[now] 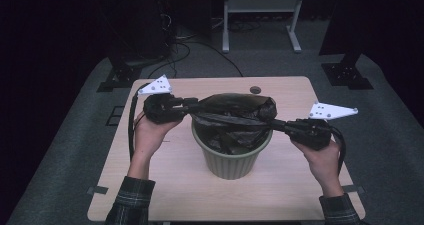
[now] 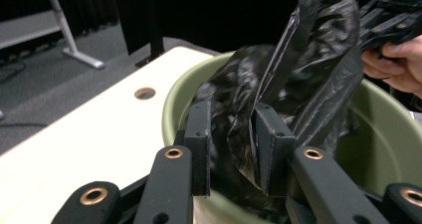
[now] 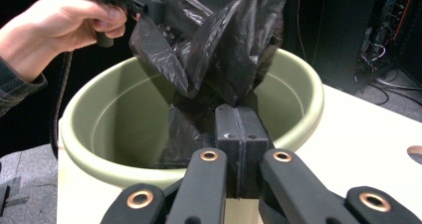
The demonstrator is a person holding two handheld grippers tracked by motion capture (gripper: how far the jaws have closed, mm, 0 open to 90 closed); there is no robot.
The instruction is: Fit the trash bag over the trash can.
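A green bin (image 1: 231, 160) stands in the middle of the light wooden table (image 1: 165, 185), and a black bag (image 1: 235, 112) is stretched across its mouth. At the bin's left rim my left gripper (image 1: 196, 106) stands open. In the left gripper view the pads (image 2: 231, 107) are apart, with loose bag film (image 2: 318, 59) between them over the green rim (image 2: 179, 89). At the right rim my right gripper (image 1: 278, 125) is shut on the bag. In the right gripper view its pads (image 3: 238, 109) pinch the film (image 3: 219, 50) above the bin's inside wall (image 3: 124, 129).
A round cable hole (image 1: 255, 90) lies in the table behind the bin. Beyond the far edge are a white frame's legs (image 1: 260, 5), dark stands (image 1: 120, 75) and floor cables. Bare table top lies in front of the bin and beside it.
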